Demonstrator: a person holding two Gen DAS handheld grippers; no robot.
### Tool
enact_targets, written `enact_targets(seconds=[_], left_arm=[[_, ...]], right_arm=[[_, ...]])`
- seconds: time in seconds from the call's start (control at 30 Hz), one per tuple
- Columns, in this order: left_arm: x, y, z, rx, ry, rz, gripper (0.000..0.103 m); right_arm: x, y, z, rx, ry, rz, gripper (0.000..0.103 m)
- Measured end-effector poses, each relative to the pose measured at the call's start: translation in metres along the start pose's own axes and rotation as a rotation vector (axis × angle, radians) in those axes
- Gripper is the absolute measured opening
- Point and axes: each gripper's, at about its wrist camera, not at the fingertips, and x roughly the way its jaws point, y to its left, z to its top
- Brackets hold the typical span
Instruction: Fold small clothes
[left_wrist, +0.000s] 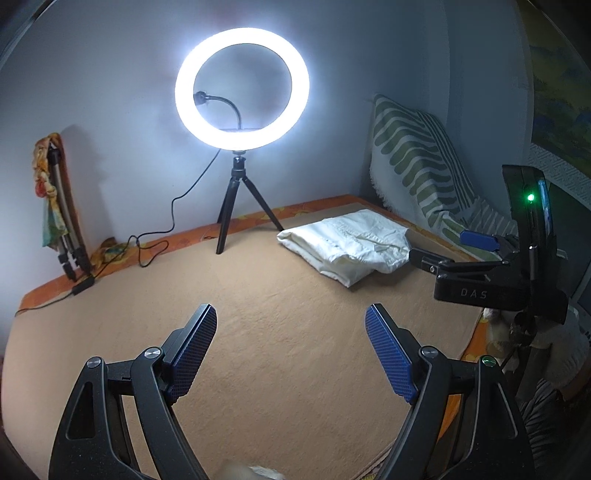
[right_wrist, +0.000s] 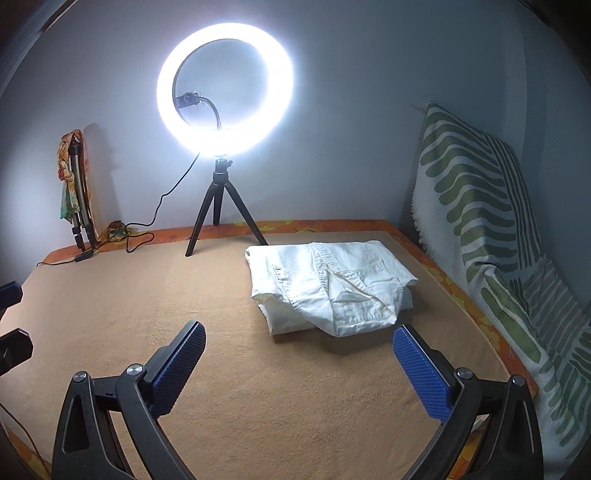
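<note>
A folded white garment (right_wrist: 328, 284) lies on the tan blanket (right_wrist: 184, 314), at the far right of the bed; it also shows in the left wrist view (left_wrist: 351, 243). My right gripper (right_wrist: 299, 339) is open and empty, hovering just in front of the garment. My left gripper (left_wrist: 290, 317) is open and empty over bare blanket (left_wrist: 258, 332), well left of the garment. In the left wrist view the right gripper's body (left_wrist: 480, 280) shows beside the garment. The left gripper's fingertips (right_wrist: 11, 291) show at the left edge of the right wrist view.
A lit ring light on a black tripod (right_wrist: 225, 88) stands at the back, its cable (right_wrist: 155, 218) trailing left. A folded tripod with a coloured cloth (right_wrist: 75, 192) leans on the wall. A green-striped towel (right_wrist: 491, 229) drapes along the right side.
</note>
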Motion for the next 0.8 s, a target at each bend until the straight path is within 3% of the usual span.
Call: enact_targets(seconds=[0.3, 0.5, 0.8], left_arm=[[-0.003, 0.002, -0.011, 0.013, 0.032, 0.075, 0.084], [-0.008, 0.003, -0.012, 0.008, 0.026, 0.083, 0.09], [-0.012, 0.0, -0.013, 0.012, 0.025, 0.096, 0.09]], right_arm=[[-0.005, 0.005, 0.0, -0.003, -0.035, 0.012, 0.103], [-0.005, 0.005, 0.001, 0.011, -0.034, 0.021, 0.103], [-0.006, 0.003, 0.0, 0.02, -0.043, 0.019, 0.103]])
